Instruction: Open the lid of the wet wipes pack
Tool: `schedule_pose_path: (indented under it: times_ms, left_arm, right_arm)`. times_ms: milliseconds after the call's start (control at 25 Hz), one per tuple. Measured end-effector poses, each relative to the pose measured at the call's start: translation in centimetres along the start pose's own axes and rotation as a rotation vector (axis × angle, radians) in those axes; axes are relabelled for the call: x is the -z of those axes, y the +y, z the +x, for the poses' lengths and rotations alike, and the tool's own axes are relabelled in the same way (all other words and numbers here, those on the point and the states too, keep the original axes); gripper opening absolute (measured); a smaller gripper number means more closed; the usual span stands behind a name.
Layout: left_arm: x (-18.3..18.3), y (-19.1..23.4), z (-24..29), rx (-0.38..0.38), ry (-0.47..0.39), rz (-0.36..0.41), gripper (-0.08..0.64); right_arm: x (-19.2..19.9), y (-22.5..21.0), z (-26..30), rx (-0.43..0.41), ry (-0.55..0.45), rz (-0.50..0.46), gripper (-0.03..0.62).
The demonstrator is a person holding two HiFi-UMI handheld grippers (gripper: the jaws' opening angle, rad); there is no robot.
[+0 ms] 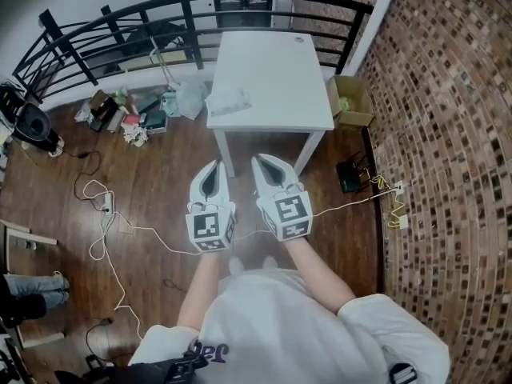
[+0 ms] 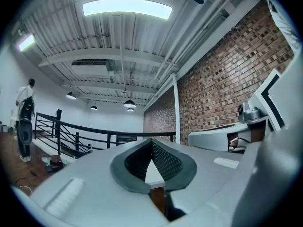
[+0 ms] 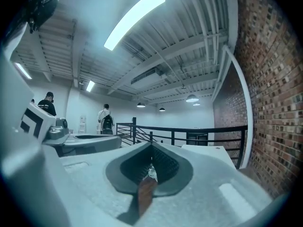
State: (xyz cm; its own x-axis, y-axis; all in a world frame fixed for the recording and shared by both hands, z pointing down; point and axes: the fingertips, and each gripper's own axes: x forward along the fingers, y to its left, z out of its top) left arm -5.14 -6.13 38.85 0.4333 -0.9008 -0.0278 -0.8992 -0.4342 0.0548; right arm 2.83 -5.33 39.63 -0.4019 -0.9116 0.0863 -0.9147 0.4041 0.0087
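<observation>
- The left gripper (image 1: 214,166) is held level with its jaws closed tip to tip. Nothing is gripped, and only a sliver of the table (image 1: 280,70) is seen through the slit behind the tips.
- The right gripper (image 1: 261,162), just beside the left, is likewise closed and empty. A pale speck is seen in its slit, too small to be named.
- The pack (image 1: 228,100) cannot be made out with certainty in either gripper view.
- Left of the left gripper, cables (image 1: 104,214) are strewn over the floor. Clutter (image 1: 128,114) is piled further ahead, beside the table's left edge.
- Open wooden floor is left between the gripper tips and the table's near edge.
- The table is closed in behind by a railing (image 1: 184,10).
- Ahead and right of the right gripper, a box (image 1: 350,101) stands just beside the table's right edge, and a brick wall (image 1: 432,134) bounds that side.
- The pack lies near the table's near left corner, ahead of both grippers and well apart from them, nearer the left one's line.
- The pack is seen as small, pale and soft-edged. Its lid cannot be made out.
</observation>
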Motion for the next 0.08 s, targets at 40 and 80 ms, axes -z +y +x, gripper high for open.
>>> schedule_pose_path:
  times_ms: [40, 80]
  left_arm:
    - [-0.06, 0.21, 0.05, 0.001, -0.004, -0.003, 0.017]
    - [-0.12, 0.42, 0.09, 0.002, -0.008, -0.006, 0.017]
  right_arm:
    - [0.05, 0.06, 0.17, 0.002, 0.001, 0.001, -0.011]
    - [0.1, 0.14, 0.34, 0.003, 0.002, 0.002, -0.011]
